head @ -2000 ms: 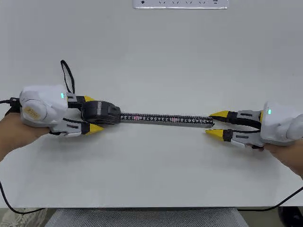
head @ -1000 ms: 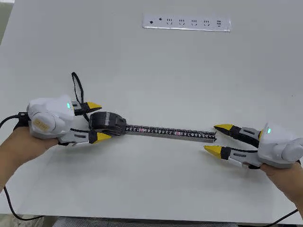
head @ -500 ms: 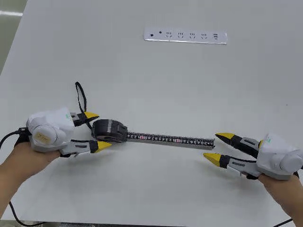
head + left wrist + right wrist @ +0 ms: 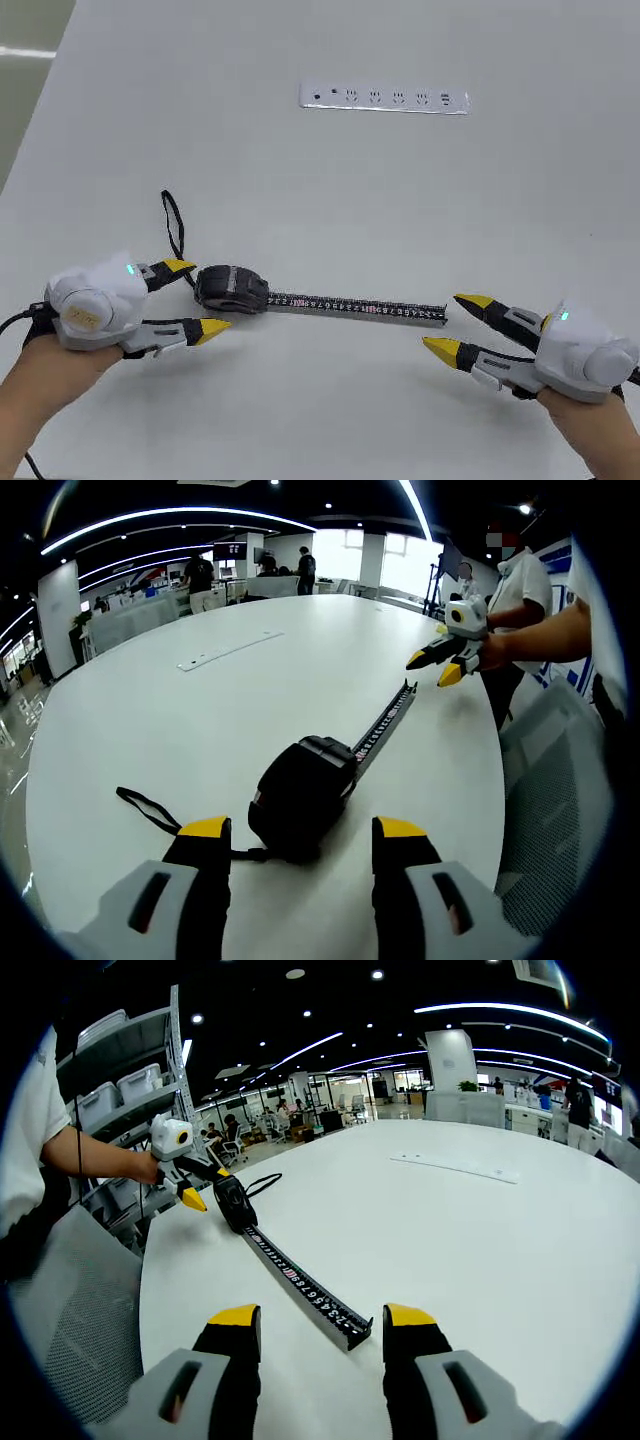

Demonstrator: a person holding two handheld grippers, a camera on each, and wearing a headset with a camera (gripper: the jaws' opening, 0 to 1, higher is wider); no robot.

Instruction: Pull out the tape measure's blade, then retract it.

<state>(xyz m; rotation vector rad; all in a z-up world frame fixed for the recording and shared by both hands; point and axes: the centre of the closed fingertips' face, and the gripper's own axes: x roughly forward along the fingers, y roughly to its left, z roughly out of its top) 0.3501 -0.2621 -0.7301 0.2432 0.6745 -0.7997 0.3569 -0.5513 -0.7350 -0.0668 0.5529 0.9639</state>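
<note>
The black tape measure [image 4: 232, 288] lies on the white table [image 4: 330, 190], its numbered blade [image 4: 355, 306] stretched flat to the right. My left gripper [image 4: 203, 294] stands open just behind the case, jaws apart from it. In the left gripper view the case [image 4: 300, 798] sits just ahead of my open left gripper [image 4: 302, 828], and the blade [image 4: 385, 720] runs away toward the right gripper [image 4: 440, 665]. My right gripper [image 4: 443, 320] is open, with the blade's hooked end [image 4: 355, 1330] lying between its tips, untouched. The far case [image 4: 238, 1205] and left gripper [image 4: 190, 1195] show in the right gripper view.
A black wrist strap [image 4: 172, 215] loops from the case toward the back left. A white power strip [image 4: 383, 98] lies at the far side of the table. A cable trails from the left gripper off the near edge.
The left gripper has let go of the case and drawn back a little. The right gripper has released the blade's end and backed off. The blade stays out on the table.
</note>
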